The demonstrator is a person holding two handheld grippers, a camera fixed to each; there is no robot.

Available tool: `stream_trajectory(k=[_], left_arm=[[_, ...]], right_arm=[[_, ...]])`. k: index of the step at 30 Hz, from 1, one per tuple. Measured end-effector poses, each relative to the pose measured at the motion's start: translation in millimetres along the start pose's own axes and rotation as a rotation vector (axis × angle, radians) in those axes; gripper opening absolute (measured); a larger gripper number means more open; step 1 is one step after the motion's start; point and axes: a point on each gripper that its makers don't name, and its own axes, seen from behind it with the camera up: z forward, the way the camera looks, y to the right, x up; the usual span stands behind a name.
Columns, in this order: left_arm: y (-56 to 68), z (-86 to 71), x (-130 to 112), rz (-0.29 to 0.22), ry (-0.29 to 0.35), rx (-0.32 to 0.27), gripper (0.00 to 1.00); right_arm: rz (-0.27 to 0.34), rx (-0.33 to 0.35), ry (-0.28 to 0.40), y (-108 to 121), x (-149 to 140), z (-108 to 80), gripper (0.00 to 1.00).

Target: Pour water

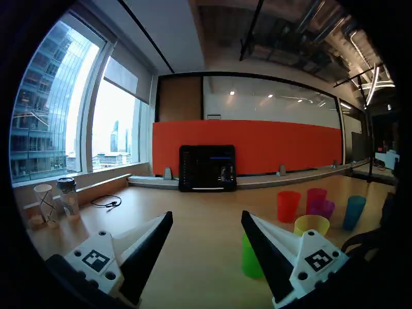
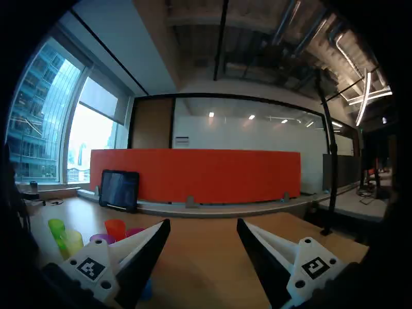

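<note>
My left claw (image 1: 206, 213) and right claw (image 2: 202, 221) hung open, holding nothing. The coloured cups (image 1: 287, 206) stood close together on the table (image 1: 206, 257). Reaching for the green cup (image 1: 251, 260), I feared a finger could knock the yellow cup (image 1: 311, 225) over.

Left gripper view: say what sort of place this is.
Probably a high-rise office or meeting room. Tall windows look out on towers, and a long wooden table runs up to an orange partition with a glass wall behind it.
</note>
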Motion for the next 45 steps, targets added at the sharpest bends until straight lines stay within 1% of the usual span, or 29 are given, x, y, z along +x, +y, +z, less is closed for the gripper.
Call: stream_trajectory(k=[6, 15, 24, 30, 36, 45], left_arm=[[-0.2, 0.2, 0, 0.000, 0.000, 0.000, 0.99], [0.0, -0.1, 0, 0.000, 0.000, 0.000, 0.99], [0.4, 0.1, 0, 0.000, 0.000, 0.000, 0.99], [0.7, -0.2, 0, 0.000, 0.000, 0.000, 0.99], [1.2, 0.1, 0, 0.000, 0.000, 0.000, 0.99], [1.8, 0.0, 0, 0.000, 0.000, 0.000, 0.99]], right_arm=[[-0.003, -0.014, -0.011, 7, -19, -3.0, 1.00], [0.039, -0.019, -0.011, 15, -28, -6.4, 1.00], [0.025, -0.025, -0.039, 19, -45, 0.9, 1.00], [0.019, -0.031, -0.061, 20, -54, 1.8, 1.00], [0.020, -0.033, -0.083, 20, -58, 2.9, 1.00], [0.021, -0.027, -0.084, 20, -58, 1.7, 1.00]])
